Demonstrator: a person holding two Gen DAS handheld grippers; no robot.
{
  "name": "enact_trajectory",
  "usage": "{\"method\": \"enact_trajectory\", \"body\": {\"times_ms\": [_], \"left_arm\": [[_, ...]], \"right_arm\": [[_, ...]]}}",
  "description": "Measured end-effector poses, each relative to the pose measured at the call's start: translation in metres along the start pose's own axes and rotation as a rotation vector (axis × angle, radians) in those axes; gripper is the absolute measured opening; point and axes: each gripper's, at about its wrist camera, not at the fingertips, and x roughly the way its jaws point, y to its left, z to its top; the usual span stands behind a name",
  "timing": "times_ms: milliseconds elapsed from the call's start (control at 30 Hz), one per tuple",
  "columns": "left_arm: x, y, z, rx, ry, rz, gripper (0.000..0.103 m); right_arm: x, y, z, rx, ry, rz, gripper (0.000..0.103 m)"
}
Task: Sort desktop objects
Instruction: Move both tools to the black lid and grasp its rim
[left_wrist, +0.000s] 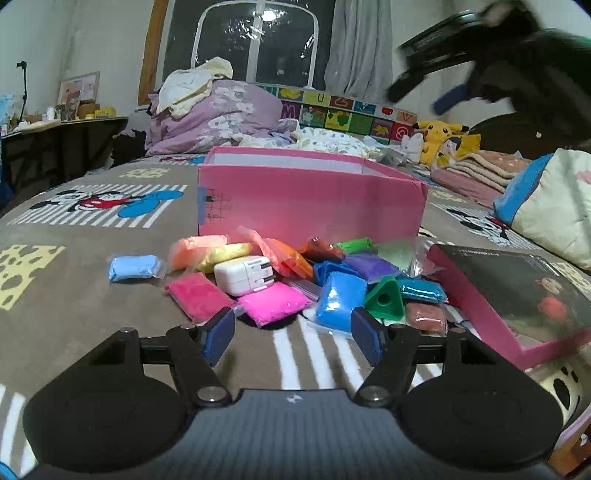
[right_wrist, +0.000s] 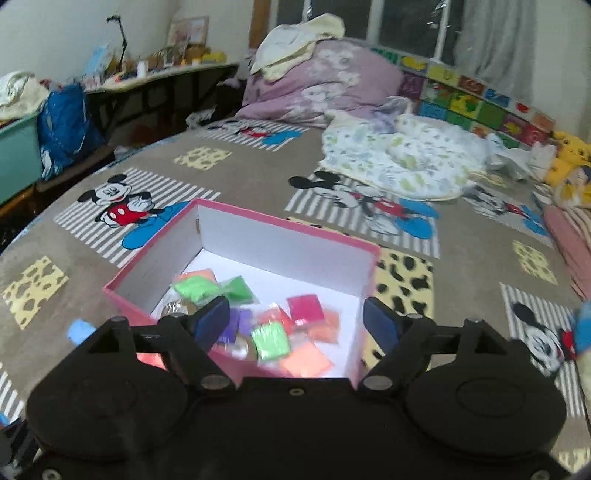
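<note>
While both tools are held open and empty, clay packs (left_wrist: 275, 306) are piled on the bed (left_wrist: 74, 295).
The box (right_wrist: 295, 258) is seen under the right tool (right_wrist: 295, 323); from the left tool (left_wrist: 291, 330), packs lie at 12 o'clock.

Pikachu plush (left_wrist: 439, 130), purple duvet (right_wrist: 321, 81), desk (right_wrist: 177, 74).

Cartoon-mouse bedspread (right_wrist: 258, 177), lilac duvet heap (left_wrist: 218, 114), dark night window (left_wrist: 255, 37), cluttered side desk (right_wrist: 159, 77).
</note>
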Motion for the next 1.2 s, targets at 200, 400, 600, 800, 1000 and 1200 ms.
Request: {"method": "enact_trajectory", "body": {"times_ms": [200,400,600,800,1000,1200], "left_arm": [[0.004,-0.008,-0.002,0.007,0.03,-0.059,0.069],[0.004,-0.033,-0.006,0.04,0.034,-0.144,0.069],[0.015,-0.072,-0.01,-0.008,0.081,-0.303,0.069],[0.036,-0.109,-0.007,-0.045,0.109,-0.352,0.069],[0.076,-0.131,0.008,-0.069,0.171,-0.354,0.069],[0.118,-0.142,0.017,-0.109,0.241,-0.354,0.081]], "right_arm": [[-0.035,-0.054,-0.058,0.094,0.036,-0.08,0.087],[-0.041,-0.151,-0.153,0.222,0.195,-0.23,0.088],[-0.038,-0.234,-0.241,0.417,0.342,-0.287,0.088],[-0.043,-0.264,-0.274,0.598,0.307,-0.191,0.092],[-0.036,-0.265,-0.274,0.619,0.25,-0.147,0.092],[-0.031,-0.268,-0.282,0.671,0.241,-0.107,0.096]]}}
